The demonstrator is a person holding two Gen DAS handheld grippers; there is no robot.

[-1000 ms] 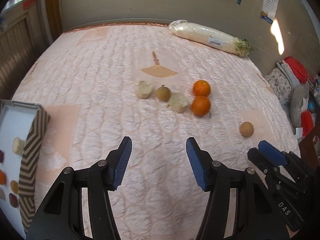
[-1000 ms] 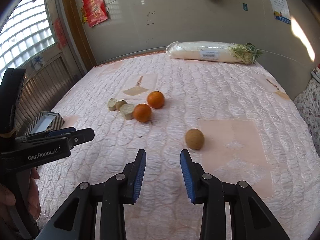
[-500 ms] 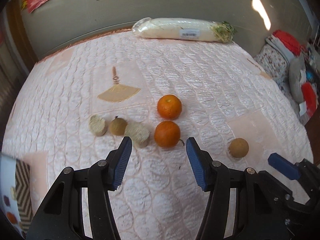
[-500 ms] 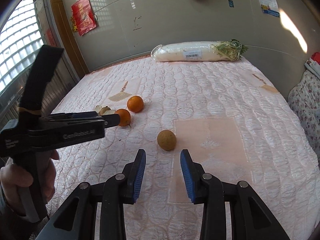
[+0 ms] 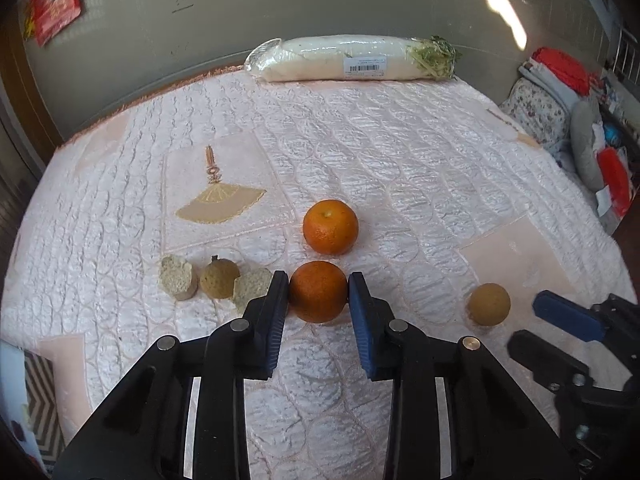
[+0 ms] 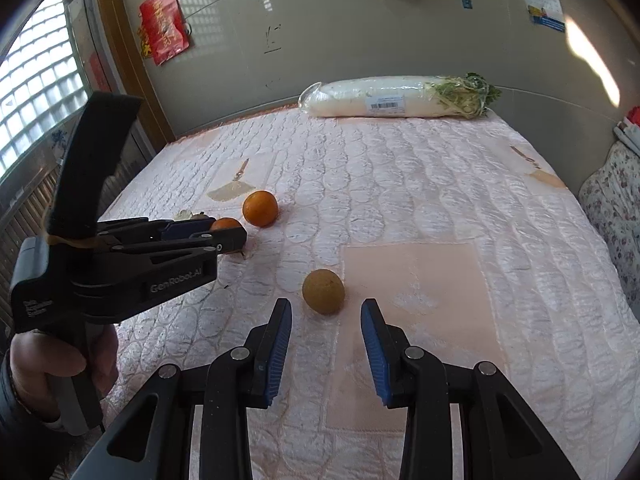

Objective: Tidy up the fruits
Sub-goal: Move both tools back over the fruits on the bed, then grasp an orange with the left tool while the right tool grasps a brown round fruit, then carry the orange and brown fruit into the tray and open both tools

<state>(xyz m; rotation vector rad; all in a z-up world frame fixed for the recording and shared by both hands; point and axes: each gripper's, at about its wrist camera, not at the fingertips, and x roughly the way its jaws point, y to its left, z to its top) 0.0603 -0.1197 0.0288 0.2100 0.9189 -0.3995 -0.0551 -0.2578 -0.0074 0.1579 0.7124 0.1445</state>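
Nearest in the left wrist view we see the left gripper [image 5: 318, 294], its jaws closing with the near orange [image 5: 318, 297] between them; both blue pads meet the sides of the fruit, which rests on the pink quilted bed [image 5: 400, 168]. In the right wrist view we see the same gripper from the side [image 6: 224, 234], held by the person's left hand [image 6: 60, 360], with only a sliver of that orange [image 6: 226, 223] showing above its fingers.

The right gripper [image 6: 326, 320] has its jaws apart and grips nothing. Just beyond its fingertips, not touching them, we note a round brown fruit [image 6: 323, 291] on the bed; in the left wrist view this fruit [image 5: 489, 304] lies to the right of the held orange and well apart from it.

Immediately left of the left gripper we see a row of three pieces: a pale cut chunk [image 5: 252, 286] partly hidden behind the left finger, a small brown fruit with a stem [image 5: 219, 278], and a second pale chunk [image 5: 178, 278].

Behind the held orange, near it, we find a second orange [image 5: 330, 227].

Farthest away, along the bed's far edge by the wall, we see a long white radish in clear wrap [image 5: 352, 60], its green top pointing right.
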